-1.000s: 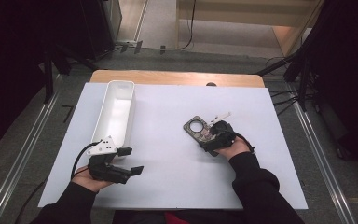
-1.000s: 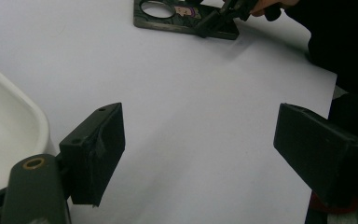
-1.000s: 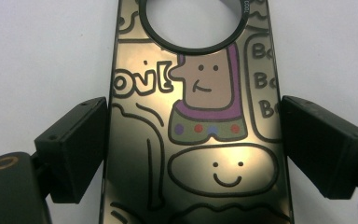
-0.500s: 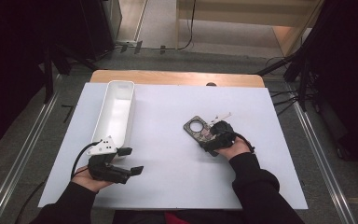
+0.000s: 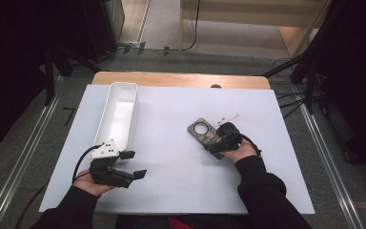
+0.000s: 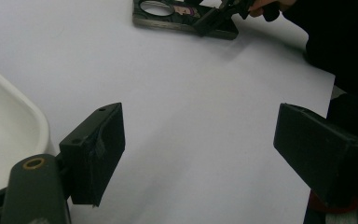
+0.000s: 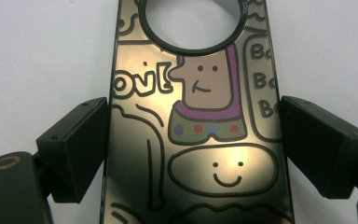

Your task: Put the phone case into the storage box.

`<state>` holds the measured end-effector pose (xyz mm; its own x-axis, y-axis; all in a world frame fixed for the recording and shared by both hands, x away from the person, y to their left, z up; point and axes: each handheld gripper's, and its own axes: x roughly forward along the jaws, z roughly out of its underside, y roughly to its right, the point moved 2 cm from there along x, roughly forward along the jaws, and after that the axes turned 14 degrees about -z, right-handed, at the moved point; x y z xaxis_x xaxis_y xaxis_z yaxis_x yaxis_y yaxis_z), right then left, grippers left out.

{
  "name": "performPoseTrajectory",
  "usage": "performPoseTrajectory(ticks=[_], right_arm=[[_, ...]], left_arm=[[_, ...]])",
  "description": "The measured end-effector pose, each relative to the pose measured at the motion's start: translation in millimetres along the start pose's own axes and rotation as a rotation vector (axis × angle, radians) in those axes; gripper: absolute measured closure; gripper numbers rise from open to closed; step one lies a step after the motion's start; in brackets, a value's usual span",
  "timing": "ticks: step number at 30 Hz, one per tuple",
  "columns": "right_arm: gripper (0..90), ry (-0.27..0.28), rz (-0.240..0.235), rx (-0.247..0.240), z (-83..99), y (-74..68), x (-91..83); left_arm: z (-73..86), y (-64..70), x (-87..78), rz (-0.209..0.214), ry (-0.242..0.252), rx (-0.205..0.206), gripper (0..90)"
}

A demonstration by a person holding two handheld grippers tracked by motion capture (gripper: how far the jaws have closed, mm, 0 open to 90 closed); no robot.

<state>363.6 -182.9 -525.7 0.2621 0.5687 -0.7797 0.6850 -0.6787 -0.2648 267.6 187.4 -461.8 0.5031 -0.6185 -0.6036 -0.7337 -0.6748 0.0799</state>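
No visible shift since earlier frames. Right gripper point(image 7: 193, 154) jaws spread, straddling flat glossy cartoon-printed card with round hole point(image 7: 196, 116), not clamped; grasp pending. Left gripper point(image 6: 198, 154) open, idle on white surface point(image 5: 171, 143).

The hanger point(image 7: 200, 116), a glossy card with a round hole, bears cartoon lettering in the right gripper view: "ove!" at the left beside a drawn figure, and "Bo", "Bo", "Bo" stacked in a bubble at its right edge, each cut off. Tiny print by the hole is unreadable.

Your door hanger point(image 5: 206, 133) lies right of centre on the table point(image 5: 171, 109), with the tray point(image 5: 119, 114) well apart at its left
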Motion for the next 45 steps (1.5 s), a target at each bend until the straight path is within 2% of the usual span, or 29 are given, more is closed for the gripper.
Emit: performPoseTrajectory(ticks=[5, 9, 18, 25, 27, 29, 32, 35, 40, 45], right_arm=[[11.0, 0.012, -0.031, 0.039, -0.4, 2.1, -2.8], [11.0, 0.037, -0.056, 0.05, -1.6, 3.5, -6.1], [11.0, 0.079, -0.145, 0.1, -4.5, 3.4, -12.3], [11.0, 0.112, -0.211, 0.14, -8.4, 2.9, -16.5], [11.1, 0.126, -0.217, 0.132, -10.1, 3.5, -17.7], [11.1, 0.14, -0.235, 0.145, -11.3, 3.9, -19.0], [11.1, 0.148, -0.26, 0.174, -12.6, 5.2, -19.7], [11.1, 0.16, -0.274, 0.183, -13.3, 7.2, -19.3], [11.1, 0.174, -0.298, 0.201, -13.9, 8.4, -19.9], [11.0, 0.201, -0.315, 0.214, -14.5, 8.5, -24.2]], left_arm=[[-1.2, -0.4, -0.4, 0.001, -0.008, -0.024, 16.3], [-2.7, 0.9, 0.0, -0.003, -0.012, -0.032, 16.3], [-6.3, 4.6, 0.3, -0.003, 0.001, -0.05, 16.3], [-6.9, 4.7, 2.5, 0.013, -0.018, -0.083, 16.2], [-6.7, 4.3, 3.3, 0.013, -0.023, -0.085, 16.2], [-7.0, 3.2, 4.6, 0.001, -0.026, -0.086, 15.8], [-7.8, 2.4, 5.7, 0.012, -0.039, -0.099, 15.8], [-8.7, 3.1, 5.9, 0.01, -0.044, -0.096, 15.8], [-11.9, 5.2, 7.7, 0.024, -0.038, -0.117, 15.8], [-14.3, 7.9, 10.4, 0.007, -0.045, -0.134, 15.8]])
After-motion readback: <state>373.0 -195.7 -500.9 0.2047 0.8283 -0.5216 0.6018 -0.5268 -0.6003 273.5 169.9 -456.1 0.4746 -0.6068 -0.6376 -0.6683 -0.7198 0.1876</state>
